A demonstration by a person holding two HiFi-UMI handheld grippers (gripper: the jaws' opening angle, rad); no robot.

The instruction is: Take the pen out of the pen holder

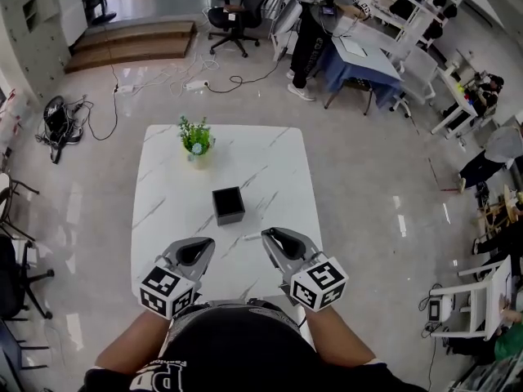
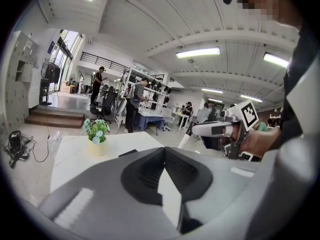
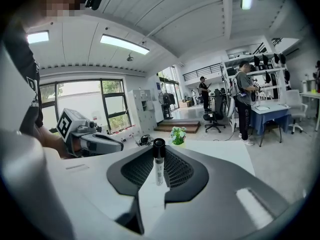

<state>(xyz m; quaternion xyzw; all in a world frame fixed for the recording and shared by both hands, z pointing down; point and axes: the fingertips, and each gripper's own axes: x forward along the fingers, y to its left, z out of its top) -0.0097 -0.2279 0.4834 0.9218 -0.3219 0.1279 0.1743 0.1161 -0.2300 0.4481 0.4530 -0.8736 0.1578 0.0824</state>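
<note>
The black square pen holder point(image 1: 229, 205) stands on the white marble table point(image 1: 172, 186), a little beyond both grippers. My right gripper point(image 1: 265, 236) point(image 3: 159, 153) is shut on the pen point(image 3: 159, 165), a white barrel with a black cap that sticks out past the tips. In the head view the pen point(image 1: 251, 238) shows as a short white sliver to the left of those tips, low over the table and outside the holder. My left gripper point(image 1: 210, 243) point(image 2: 164, 150) is shut with nothing in it, level with the right one near the table's front edge.
A small potted plant point(image 1: 196, 140) stands at the far side of the table. Around the table are tiled floor, cables point(image 1: 98, 109), an office chair point(image 1: 233, 15), desks and people at the back right.
</note>
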